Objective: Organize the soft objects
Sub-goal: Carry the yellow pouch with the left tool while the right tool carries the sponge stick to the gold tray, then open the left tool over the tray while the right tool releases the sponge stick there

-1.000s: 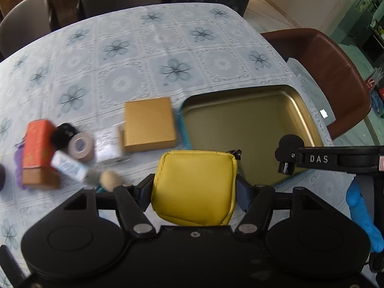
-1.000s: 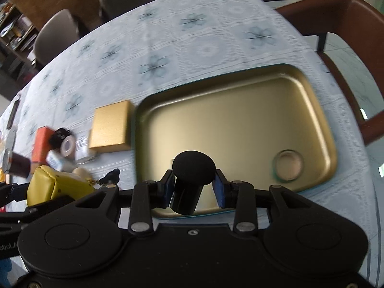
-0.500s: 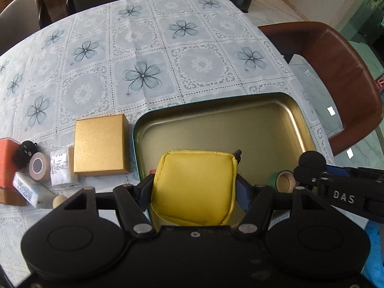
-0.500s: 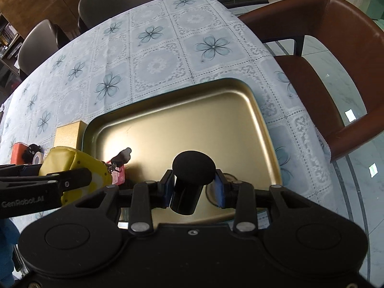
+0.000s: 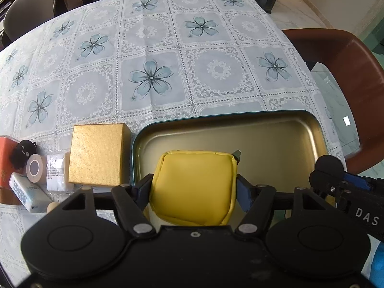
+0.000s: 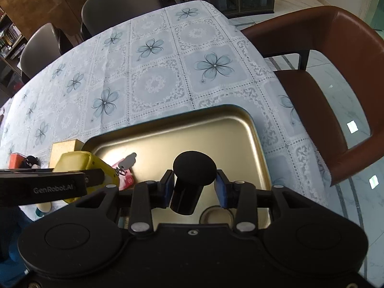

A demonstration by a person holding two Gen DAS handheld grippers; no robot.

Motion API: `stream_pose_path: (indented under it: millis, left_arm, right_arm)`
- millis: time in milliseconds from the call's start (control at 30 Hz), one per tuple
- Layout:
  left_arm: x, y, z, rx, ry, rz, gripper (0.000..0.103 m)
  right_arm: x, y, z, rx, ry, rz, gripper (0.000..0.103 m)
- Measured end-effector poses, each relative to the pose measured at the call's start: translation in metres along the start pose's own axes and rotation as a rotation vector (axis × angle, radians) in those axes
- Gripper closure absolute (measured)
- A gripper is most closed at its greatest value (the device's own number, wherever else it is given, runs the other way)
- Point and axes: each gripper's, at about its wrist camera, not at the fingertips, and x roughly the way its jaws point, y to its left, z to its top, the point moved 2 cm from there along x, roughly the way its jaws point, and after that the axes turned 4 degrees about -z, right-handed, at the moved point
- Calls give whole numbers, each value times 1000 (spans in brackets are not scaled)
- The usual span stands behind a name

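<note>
Left hand-held gripper (image 5: 193, 188) clamps yellow pouch (image 5: 194, 187) — zipper pull right; right (image 6: 195, 187) pinches black cylinder (image 6: 189, 182) upright.

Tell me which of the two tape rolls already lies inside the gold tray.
The greenish tape roll, lying flat in the gold metal tray near the right claw. The beige tape roll stands on edge on the tablecloth among the clutter left of the gold cardboard box.
</note>
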Motion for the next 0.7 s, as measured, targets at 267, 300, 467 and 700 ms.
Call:
stream_pose_path:
  millis: [267, 300, 467, 700]
  left_arm:
    - [2, 2, -4, -32, 2, 8, 15]
    - [2, 1, -5, -34, 4, 10, 15]
    - [2, 1, -13, -40, 17, 12, 13]
    - [0, 2, -28, -30, 28, 48, 12]
  right_arm:
    - [3, -3, -1, 16, -11, 31, 50]
    - [3, -3, -2, 17, -8, 33, 50]
    - [4, -3, -6, 14, 14, 39, 50]
    - [6, -3, -16, 11, 40, 35, 50]
